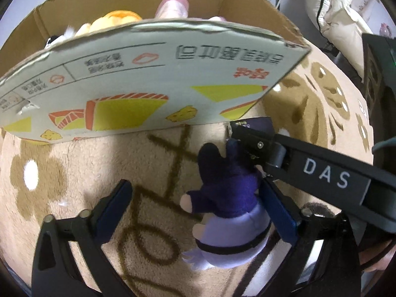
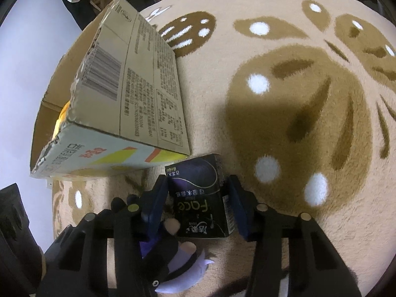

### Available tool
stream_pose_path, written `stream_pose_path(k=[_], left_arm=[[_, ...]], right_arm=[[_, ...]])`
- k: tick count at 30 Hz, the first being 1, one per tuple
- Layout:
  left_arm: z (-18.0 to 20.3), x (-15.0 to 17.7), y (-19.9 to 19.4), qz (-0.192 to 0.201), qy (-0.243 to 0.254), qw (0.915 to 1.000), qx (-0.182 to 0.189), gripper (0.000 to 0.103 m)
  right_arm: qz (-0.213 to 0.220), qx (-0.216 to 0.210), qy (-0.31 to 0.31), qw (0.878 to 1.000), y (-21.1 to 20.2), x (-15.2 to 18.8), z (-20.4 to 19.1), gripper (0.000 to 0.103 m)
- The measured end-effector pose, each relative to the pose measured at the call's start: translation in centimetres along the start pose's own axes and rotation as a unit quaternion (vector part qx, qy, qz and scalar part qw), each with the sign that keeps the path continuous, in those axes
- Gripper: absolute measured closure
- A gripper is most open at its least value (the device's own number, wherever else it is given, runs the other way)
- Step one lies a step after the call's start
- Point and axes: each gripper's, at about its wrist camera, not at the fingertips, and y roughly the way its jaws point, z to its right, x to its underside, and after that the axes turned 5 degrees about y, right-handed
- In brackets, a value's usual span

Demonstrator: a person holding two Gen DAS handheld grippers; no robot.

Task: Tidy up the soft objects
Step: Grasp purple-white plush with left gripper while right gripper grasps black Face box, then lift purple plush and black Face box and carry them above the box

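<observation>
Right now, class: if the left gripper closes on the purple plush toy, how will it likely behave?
The purple plush toy looks stuffed and fuzzy, so it will probably squash between the fingers. Its small arms would likely flop. It seems light and unlikely to slip or break.

Purple plush and black tissue pack by your box

Your purple plush toy (image 1: 230,212) lies on the carpet at 5 o'clock; the black tissue pack (image 2: 200,198) sits just beyond it, toward 1 o'clock.
</observation>
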Motion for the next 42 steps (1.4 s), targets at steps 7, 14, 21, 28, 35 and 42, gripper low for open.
stream_pose_path(k=[7, 14, 21, 28, 35, 42], left_arm=[[-0.3, -0.2, 0.0, 0.004, -0.004, 0.9984, 0.055, 0.049], [0.7, -0.2, -1.1, 0.024, 0.038, 0.9987, 0.022, 0.067], [0.5, 0.1, -2.6, 0.031, 0.049, 0.9983, 0.002, 0.071], [-1.2, 0.8, -4.5, 0.051, 0.028, 0.9966, -0.059, 0.071], [-4.4, 0.9, -5.9, 0.061, -0.019, 0.9944, -0.084, 0.071], [-4.9, 1.1, -7.2, 0.077, -0.022, 0.9909, -0.108, 0.071]], right_arm=[[0.006, 0.003, 0.005, 1.0, -1.0, -0.2, 0.9, 0.057], [0.01, 0.001, 0.004, 1.0, -1.6, -0.3, 1.2, 0.063], [0.018, 0.002, -0.019, 1.0, -2.4, 0.0, 0.3, 0.076], [0.028, -0.028, -0.015, 0.999, -3.9, 0.4, 0.5, 0.08], [0.044, -0.03, -0.04, 0.998, -4.8, 1.7, -2.2, 0.081], [0.054, -0.027, -0.068, 0.996, -5.8, 2.9, -3.8, 0.081]])
